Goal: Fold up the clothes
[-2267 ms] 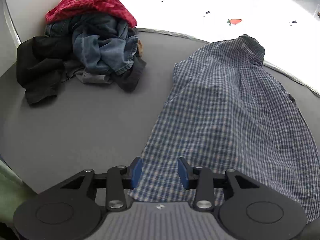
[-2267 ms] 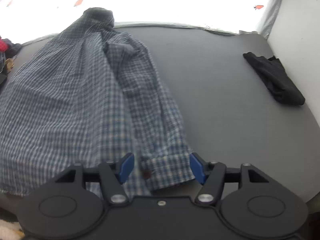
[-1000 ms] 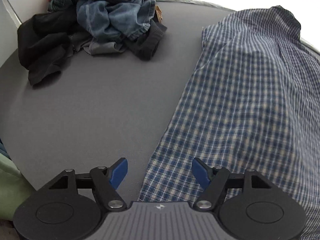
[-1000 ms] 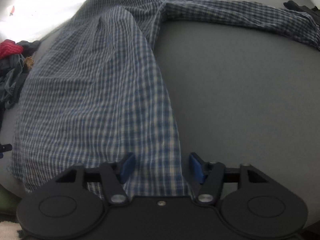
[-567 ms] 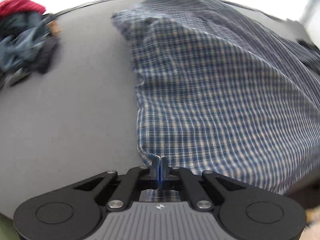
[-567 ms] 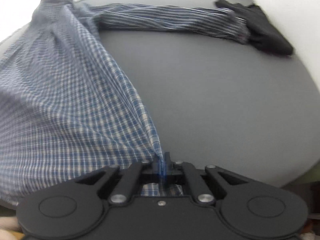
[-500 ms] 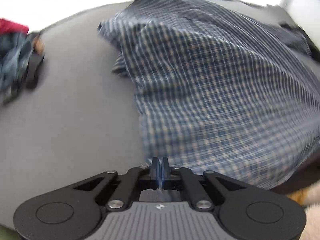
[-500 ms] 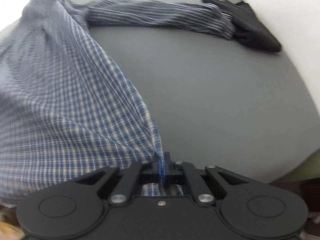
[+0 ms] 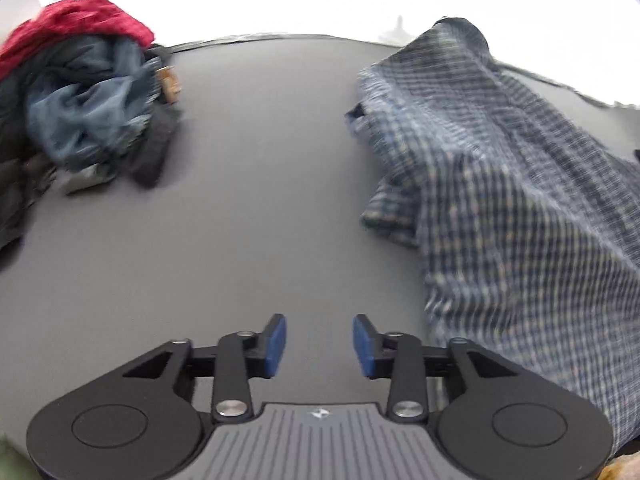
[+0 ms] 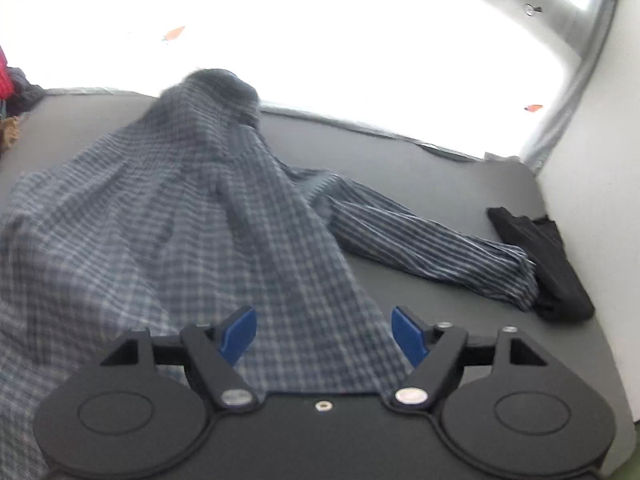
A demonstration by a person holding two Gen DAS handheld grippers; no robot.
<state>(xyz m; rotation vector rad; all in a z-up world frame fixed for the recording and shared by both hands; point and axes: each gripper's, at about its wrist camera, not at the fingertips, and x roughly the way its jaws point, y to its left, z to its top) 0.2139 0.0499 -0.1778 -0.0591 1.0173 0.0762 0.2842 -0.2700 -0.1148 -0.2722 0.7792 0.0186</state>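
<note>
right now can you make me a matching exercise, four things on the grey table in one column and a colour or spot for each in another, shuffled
Things:
1. plaid shirt
2. black garment
3. red cloth
4. denim piece

Descriptions:
a. on top of the clothes pile
b. faded blue, crumpled in the pile
c. spread across the table, one sleeve stretched out
d. by the white wall, at the sleeve's cuff

Pairs: 1-c, 2-d, 3-a, 4-b
</note>
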